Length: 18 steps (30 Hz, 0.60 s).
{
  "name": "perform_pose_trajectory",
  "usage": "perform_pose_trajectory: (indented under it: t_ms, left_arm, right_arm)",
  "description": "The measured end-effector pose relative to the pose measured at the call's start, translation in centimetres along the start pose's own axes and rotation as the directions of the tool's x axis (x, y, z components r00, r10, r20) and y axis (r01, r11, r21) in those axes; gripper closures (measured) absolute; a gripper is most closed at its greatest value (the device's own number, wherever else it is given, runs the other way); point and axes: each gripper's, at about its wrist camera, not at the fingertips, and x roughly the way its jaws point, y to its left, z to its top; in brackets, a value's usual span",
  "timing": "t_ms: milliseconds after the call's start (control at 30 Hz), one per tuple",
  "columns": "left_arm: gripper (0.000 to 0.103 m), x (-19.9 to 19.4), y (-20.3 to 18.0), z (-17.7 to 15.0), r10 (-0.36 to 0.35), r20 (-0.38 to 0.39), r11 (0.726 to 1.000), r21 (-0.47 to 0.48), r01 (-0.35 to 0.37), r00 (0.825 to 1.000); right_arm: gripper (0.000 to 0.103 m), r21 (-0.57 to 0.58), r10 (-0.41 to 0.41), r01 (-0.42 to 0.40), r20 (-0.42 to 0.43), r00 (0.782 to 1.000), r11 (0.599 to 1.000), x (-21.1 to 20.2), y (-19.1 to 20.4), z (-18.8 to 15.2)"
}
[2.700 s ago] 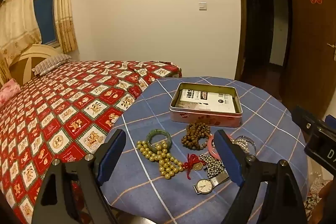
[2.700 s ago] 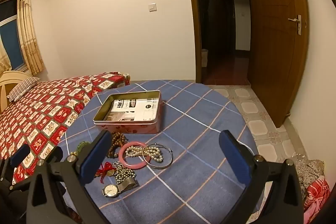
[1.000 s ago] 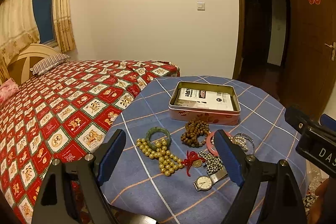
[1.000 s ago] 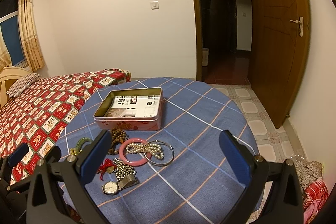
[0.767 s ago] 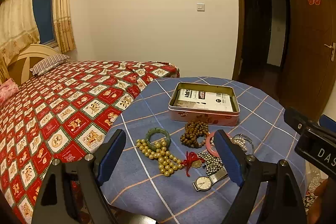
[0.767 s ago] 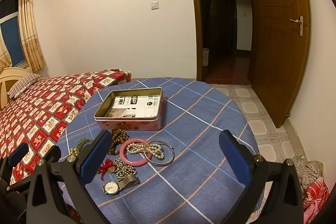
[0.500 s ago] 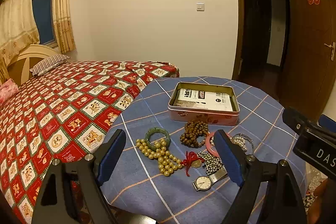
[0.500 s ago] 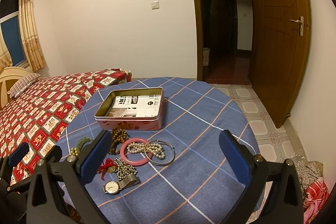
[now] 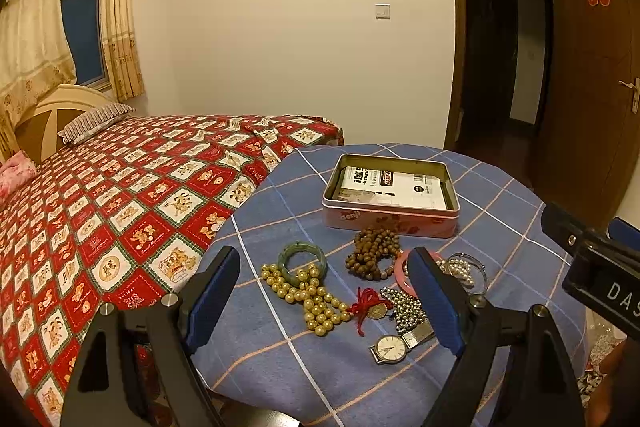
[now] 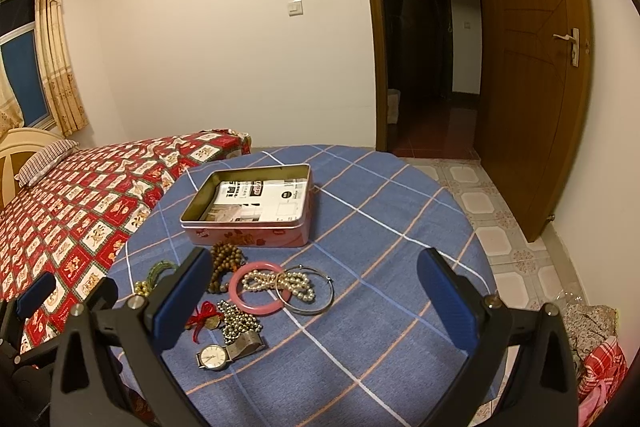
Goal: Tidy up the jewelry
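An open pink tin point(image 9: 390, 223) point(image 10: 248, 233) with white packets inside sits on the blue checked round table point(image 9: 304, 379) point(image 10: 380, 227). In front of it lies jewelry: a green bangle point(image 9: 303, 259), gold beads point(image 9: 312, 299), brown wooden beads point(image 9: 372, 255) point(image 10: 226, 259), a pink bangle point(image 10: 256, 301), pearls point(image 10: 280, 283), a silver bangle point(image 10: 320, 303), a red-tasselled coin point(image 9: 372, 311), a silver bead chain point(image 10: 238, 321) and a watch point(image 9: 390, 347) point(image 10: 214, 355). My left gripper point(image 9: 326, 295) is open and empty, held above the near jewelry. My right gripper point(image 10: 314, 301) is open and empty, above the table's near right part.
A bed with a red patterned cover point(image 9: 120, 195) touches the table's left side. An open wooden door point(image 10: 528, 67) and dark doorway stand at the right, over tiled floor point(image 10: 492, 211). Cloth bundles point(image 10: 596, 347) lie on the floor at the right.
Both grippers have drifted slightly back and up from the table. The jewelry and tin have not moved. Both grippers stay open.
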Motion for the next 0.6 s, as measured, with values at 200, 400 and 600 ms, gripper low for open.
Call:
perform_pose_trajectory:
  t_ms: [200, 400, 600]
  left_arm:
    - [0.017, 0.5, 0.4, -0.2, 0.001, -0.013, 1.0, -0.005, -0.001, 1.0]
    - [0.017, 0.9, 0.4, -0.1, 0.0, -0.02, 1.0, -0.007, 0.0, 1.0]
    - [0.017, 1.4, 0.6, -0.1, -0.016, -0.01, 1.0, -0.006, 0.016, 1.0]
  right_arm:
    - [0.0, -0.004, 0.003, -0.004, -0.012, 1.0, 1.0, 0.6, 0.0, -0.1]
    - [0.0, -0.005, 0.003, -0.004, -0.025, 1.0, 1.0, 1.2, 0.1, -0.3]
    - [0.0, -0.012, -0.003, 0.002, -0.023, 1.0, 1.0, 1.5, -0.2, -0.3]
